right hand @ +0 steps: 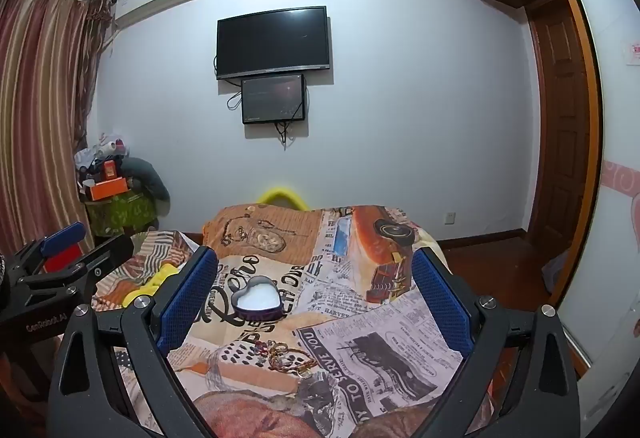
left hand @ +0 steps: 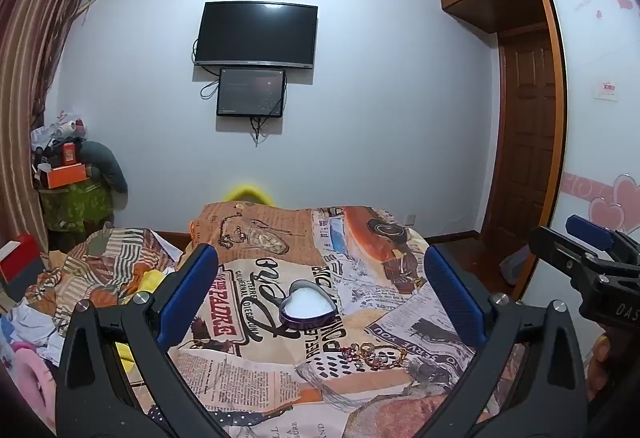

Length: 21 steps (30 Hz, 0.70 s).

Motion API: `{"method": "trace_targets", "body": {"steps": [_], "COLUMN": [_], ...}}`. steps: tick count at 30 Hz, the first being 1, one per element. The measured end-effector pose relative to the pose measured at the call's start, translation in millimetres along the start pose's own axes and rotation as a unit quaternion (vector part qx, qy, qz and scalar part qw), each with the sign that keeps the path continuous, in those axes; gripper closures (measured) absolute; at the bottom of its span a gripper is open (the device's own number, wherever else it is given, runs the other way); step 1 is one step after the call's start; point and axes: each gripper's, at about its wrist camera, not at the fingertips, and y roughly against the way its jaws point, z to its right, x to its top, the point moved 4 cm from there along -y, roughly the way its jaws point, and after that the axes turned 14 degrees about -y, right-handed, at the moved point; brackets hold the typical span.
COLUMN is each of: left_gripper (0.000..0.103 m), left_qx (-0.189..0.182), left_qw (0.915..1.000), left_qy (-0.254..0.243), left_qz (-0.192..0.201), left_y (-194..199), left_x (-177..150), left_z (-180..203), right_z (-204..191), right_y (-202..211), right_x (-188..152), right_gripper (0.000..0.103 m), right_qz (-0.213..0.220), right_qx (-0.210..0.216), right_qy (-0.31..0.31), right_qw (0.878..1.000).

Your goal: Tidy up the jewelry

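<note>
- Both tongs hang spread wide and empty above a bed: the left tongs (left hand: 320, 270) and the right tongs (right hand: 314, 274) each point slightly downward, nothing between their blue pads.
- Jewelry (left hand: 370, 354) lies in a small tangled heap on the newspaper-print bedspread (left hand: 420, 322), a gold chain mixed with rings and coloured beads; individual pieces are hard to tell apart.
- Just beyond the heap sits a heart-shaped box (left hand: 307, 304), open at the top, with a pale lining and dark purple wall, apart from the heap.
- From the right side the heap (right hand: 286, 356) sits nearer the middle of the frame, the box (right hand: 258, 298) behind it and slightly left.
- Likely first step: lower one pair of tongs onto a single piece at the heap's edge, closing on the chain or one ring rather than the whole knot.
- Soft bedding may give under pressure, so a shallow, gentle pinch looks wiser than a hard press.
- Second pair could steady the box, which looks light enough to slide on the cloth.
</note>
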Motion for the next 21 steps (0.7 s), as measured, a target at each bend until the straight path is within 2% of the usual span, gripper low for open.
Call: {"method": "trace_targets", "body": {"steps": [21], "left_gripper": [0.000], "left_qx": [-0.004], "left_qw": [0.9999], "left_qy": [-0.007], "left_qz": [-0.006], "left_y": [-1], "left_x": [-3], "left_z": [1], "right_z": [-1], "right_y": [0], "right_x": [0], "right_gripper": [0.006], "right_qz": [-0.003], "right_qx": [-0.001], "right_qy": [-0.002], "right_qw": [1.000]}}
